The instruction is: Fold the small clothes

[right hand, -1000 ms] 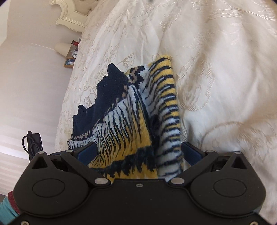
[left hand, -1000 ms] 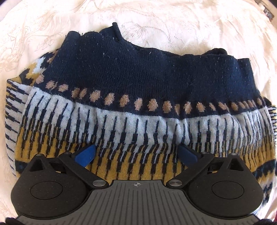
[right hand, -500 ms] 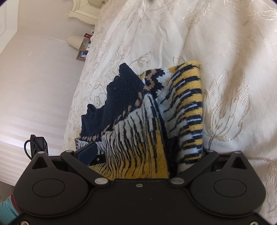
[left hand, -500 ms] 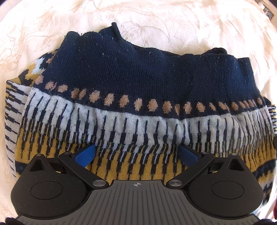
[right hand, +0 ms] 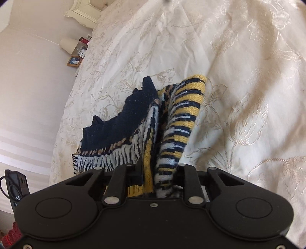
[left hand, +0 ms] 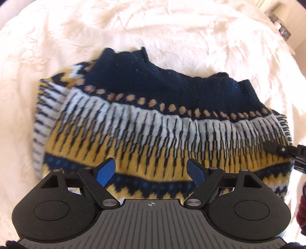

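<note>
A small knitted sweater [left hand: 153, 122] with navy, white and yellow bands lies bunched on a cream bedspread [left hand: 172, 38]. My left gripper [left hand: 151, 172] hovers open over the sweater's near yellow band, and its blue pads [left hand: 105, 172] hold nothing. The tip of my right gripper [left hand: 283, 151] shows at the sweater's right edge. In the right wrist view my right gripper [right hand: 158, 172] is shut on the striped edge of the sweater [right hand: 177, 124], with folded layers pinched between its jaws.
The embroidered bedspread [right hand: 239, 76] stretches far and right. A bedside table with a lamp [right hand: 67, 45] and a small picture frame [right hand: 74, 61] stands at the upper left beside a cream headboard [right hand: 84, 13]. A black device with a cable [right hand: 16, 183] sits low on the left.
My right gripper has shut on the sweater's striped edge. My left gripper has drawn back from the sweater, so more of the lower patterned bands shows.
</note>
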